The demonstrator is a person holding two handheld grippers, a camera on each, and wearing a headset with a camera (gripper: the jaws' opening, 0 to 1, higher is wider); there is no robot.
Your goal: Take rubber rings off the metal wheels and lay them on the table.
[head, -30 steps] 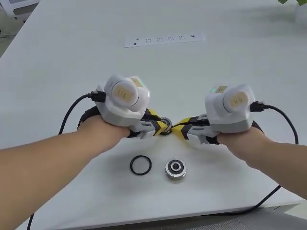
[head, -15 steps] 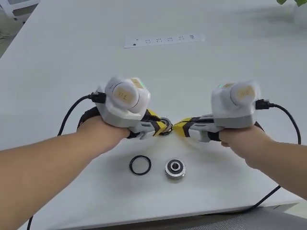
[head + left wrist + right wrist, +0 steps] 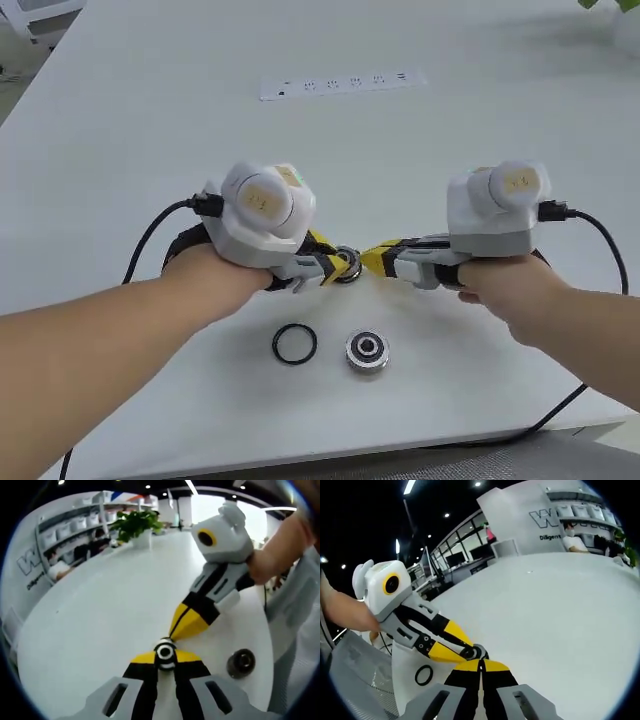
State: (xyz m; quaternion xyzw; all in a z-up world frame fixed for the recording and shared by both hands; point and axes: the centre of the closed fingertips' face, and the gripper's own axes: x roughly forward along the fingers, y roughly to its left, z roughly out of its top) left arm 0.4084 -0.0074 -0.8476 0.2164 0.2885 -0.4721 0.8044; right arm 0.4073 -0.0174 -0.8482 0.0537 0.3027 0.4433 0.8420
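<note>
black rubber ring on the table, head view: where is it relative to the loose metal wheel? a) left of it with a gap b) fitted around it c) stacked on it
a: the black rubber ring lies flat on the table, left of the loose metal wheel, with bare table between them.

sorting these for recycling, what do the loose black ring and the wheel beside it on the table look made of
The loose ring is matte black, thin and even all round, so it is most likely rubber. The wheel beside it has a bright silvery rim with sharp glints, probably polished steel or a similar metal. Its dark centre is too small to judge.
</note>
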